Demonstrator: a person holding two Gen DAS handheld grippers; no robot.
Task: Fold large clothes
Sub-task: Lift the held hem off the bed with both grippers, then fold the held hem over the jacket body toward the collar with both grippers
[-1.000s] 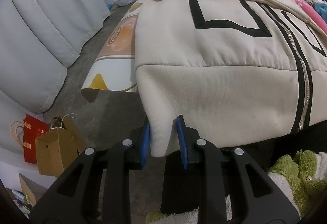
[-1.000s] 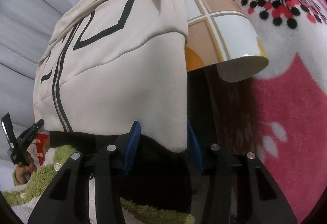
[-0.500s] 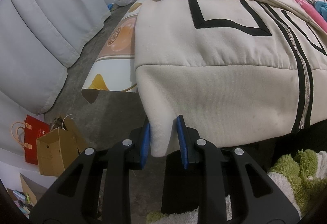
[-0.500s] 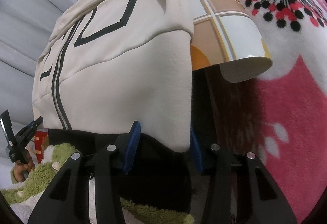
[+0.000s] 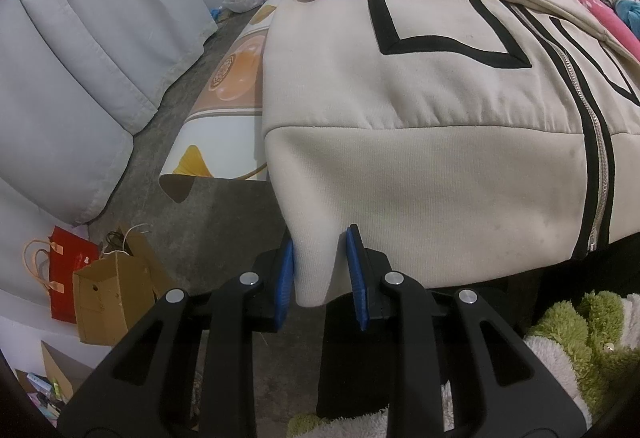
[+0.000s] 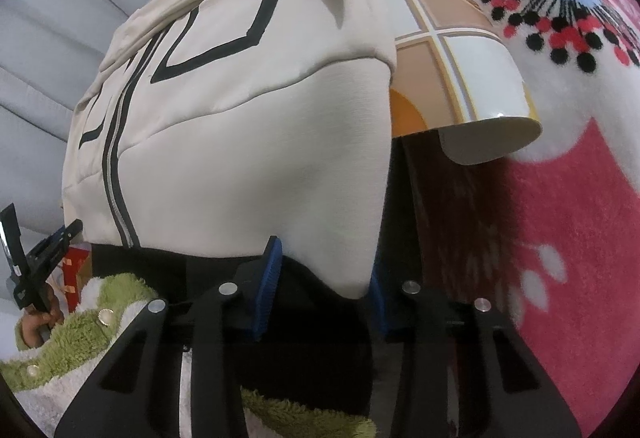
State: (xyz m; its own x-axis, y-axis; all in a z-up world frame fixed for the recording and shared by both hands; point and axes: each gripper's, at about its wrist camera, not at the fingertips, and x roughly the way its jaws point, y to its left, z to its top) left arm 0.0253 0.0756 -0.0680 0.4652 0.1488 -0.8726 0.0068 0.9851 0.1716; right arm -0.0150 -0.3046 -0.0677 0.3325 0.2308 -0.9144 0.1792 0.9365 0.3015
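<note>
A cream zip-up jacket (image 5: 420, 126) with black stripes lies spread on a table, its hem hanging over the near edge. My left gripper (image 5: 320, 274) straddles the hem's left corner with blue pads on either side; the jaws stand a little apart around the cloth. My right gripper (image 6: 320, 286) straddles the hem's right corner (image 6: 352, 262); its jaws stand wide and the cloth hangs loose between them. The jacket also fills the right wrist view (image 6: 240, 118). The left gripper shows there at the far left (image 6: 36, 262).
A patterned tablecloth (image 5: 228, 110) covers the table under the jacket. A pink and white flowered blanket (image 6: 560, 158) lies to the right. Paper bags (image 5: 100, 286) stand on the grey floor at the left. White curtains (image 5: 80, 38) hang behind. The person's green fleece sleeve (image 5: 580, 338) is near.
The right gripper has shifted slightly, so the jacket corner sits further right between its jaws. The left gripper has barely moved.
</note>
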